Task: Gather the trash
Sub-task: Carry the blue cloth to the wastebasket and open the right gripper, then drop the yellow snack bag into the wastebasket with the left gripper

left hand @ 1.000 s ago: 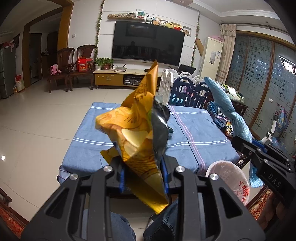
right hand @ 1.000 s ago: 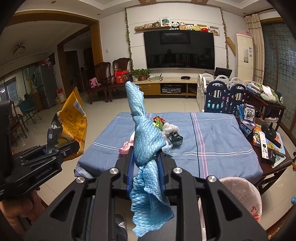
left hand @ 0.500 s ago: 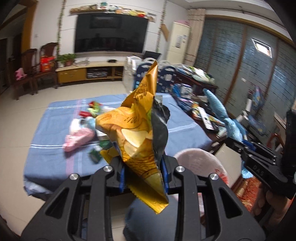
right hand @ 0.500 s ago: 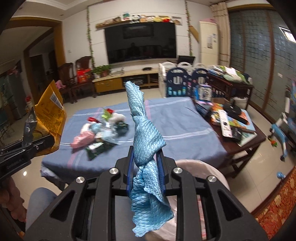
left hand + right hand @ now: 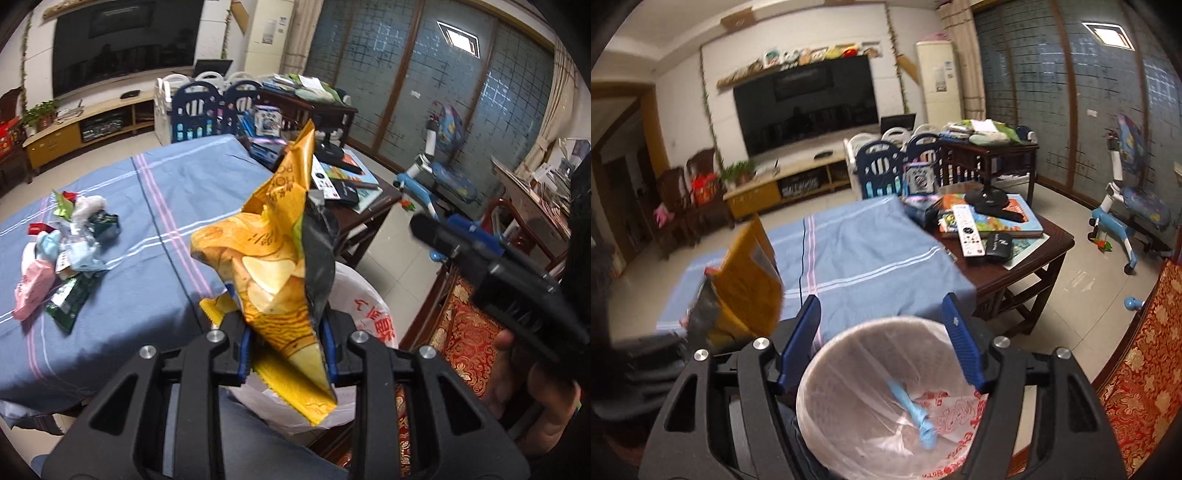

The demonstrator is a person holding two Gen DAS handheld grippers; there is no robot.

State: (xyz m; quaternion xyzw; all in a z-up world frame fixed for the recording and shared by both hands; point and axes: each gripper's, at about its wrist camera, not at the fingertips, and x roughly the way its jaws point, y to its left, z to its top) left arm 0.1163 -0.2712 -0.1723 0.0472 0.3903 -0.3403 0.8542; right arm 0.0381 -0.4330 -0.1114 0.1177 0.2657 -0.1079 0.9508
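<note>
Between the left gripper's pads a yellow chip bag is pinched, upright, just above the near rim of the lined trash bin; released from here it could catch that rim or slide down onto the person's leg. Over the bin the right gripper's jaws are opening, nothing between them; only its camera shows the blue wrapper inside the liner. Only the left view shows the leftover trash pile on the blue tablecloth.
</note>
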